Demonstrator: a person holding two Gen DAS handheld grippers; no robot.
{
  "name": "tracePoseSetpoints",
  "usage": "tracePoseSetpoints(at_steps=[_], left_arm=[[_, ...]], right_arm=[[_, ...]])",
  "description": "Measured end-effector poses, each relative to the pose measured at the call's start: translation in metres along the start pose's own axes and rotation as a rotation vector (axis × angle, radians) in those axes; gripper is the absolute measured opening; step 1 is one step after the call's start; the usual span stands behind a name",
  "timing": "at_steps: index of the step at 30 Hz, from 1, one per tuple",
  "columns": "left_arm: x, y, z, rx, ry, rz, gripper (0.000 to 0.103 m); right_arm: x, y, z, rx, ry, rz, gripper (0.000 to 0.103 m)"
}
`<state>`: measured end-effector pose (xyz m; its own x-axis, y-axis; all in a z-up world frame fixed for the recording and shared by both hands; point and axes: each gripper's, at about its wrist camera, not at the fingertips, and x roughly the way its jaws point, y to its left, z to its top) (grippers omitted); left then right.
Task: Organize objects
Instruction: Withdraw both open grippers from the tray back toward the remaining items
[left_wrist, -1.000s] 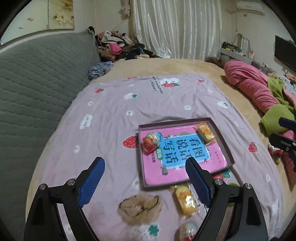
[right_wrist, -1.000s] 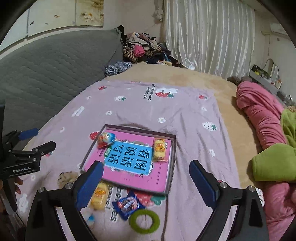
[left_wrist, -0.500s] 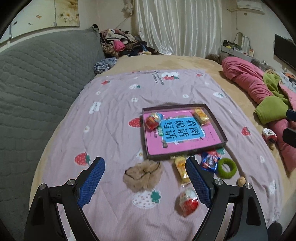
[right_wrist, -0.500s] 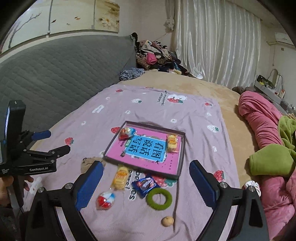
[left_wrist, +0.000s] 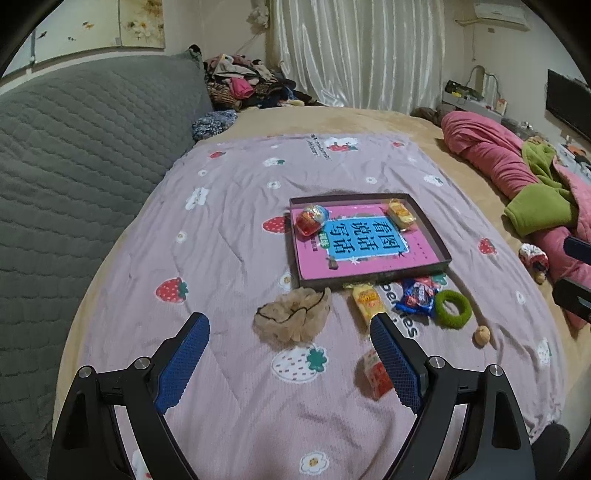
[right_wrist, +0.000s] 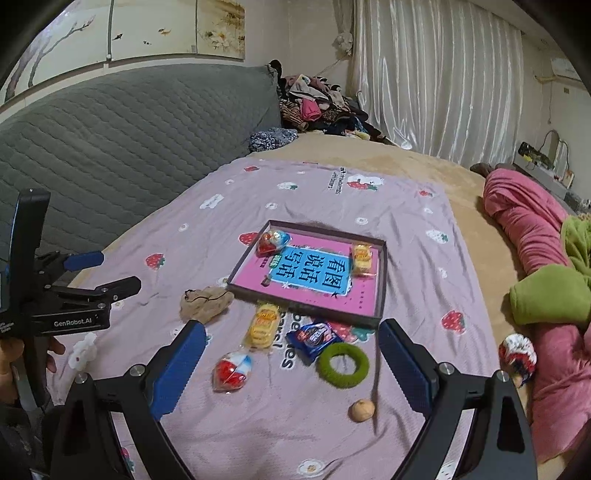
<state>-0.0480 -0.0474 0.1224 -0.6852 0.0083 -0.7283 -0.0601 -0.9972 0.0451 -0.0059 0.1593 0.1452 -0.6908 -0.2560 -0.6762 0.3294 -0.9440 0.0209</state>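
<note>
With both the left gripper (left_wrist: 290, 325) and right gripper (right_wrist: 291, 332) spread wide and empty, best lowered squarely over the yellow snack packet (right_wrist: 263, 324) just beside the tray's (right_wrist: 382, 280) near edge.

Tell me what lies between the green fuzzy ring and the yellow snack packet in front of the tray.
A blue foil snack wrapper lies between the green fuzzy ring and yellow snack packet, seen in the right wrist view.
</note>
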Motion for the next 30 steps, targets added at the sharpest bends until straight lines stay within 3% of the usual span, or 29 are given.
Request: tracePoseSetpoints(at_steps=[16, 30], left_arm=[[-0.004, -0.001, -0.037, 0.015, -0.036, 0.038, 0.090], [0.016, -0.009, -0.071, 0.024, -0.001, 0.033, 0.090]], right_arm=[[-0.001, 0.019, -0.035, 0.006, -0.003, 0.008, 0.095], [0.001, 0.039, -0.067, -0.052, -0.017, -0.015, 0.100]])
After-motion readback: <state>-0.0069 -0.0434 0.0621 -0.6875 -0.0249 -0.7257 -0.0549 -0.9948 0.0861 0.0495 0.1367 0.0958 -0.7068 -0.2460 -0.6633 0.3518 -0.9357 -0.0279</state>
